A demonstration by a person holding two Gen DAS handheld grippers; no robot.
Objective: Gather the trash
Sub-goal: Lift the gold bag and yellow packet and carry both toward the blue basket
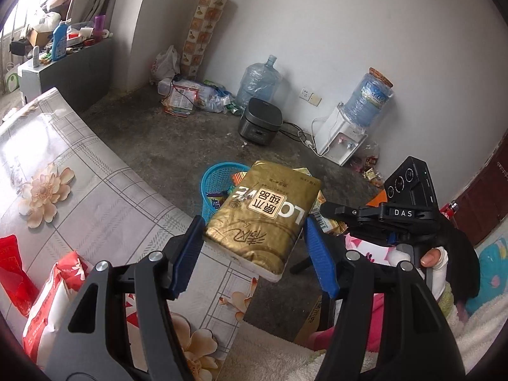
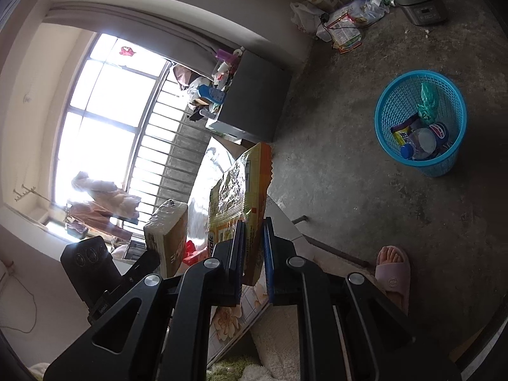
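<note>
While the tissue pack [image 1: 263, 219] overhangs the table [image 1: 95, 171] edge, bare floor [image 2: 333, 158] surrounds the basket [image 2: 385, 133]

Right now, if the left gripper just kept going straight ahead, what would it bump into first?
Most likely the gold plastic-wrapped tissue pack, which sits between the left gripper's blue pads, gripped or merely framed. Beyond it stands the blue mesh plastic wastebasket.

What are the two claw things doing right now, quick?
Left gripper: clamped on the gold tissue pack, carrying it.
Right gripper: shut on a yellow snack wrapper.
</note>
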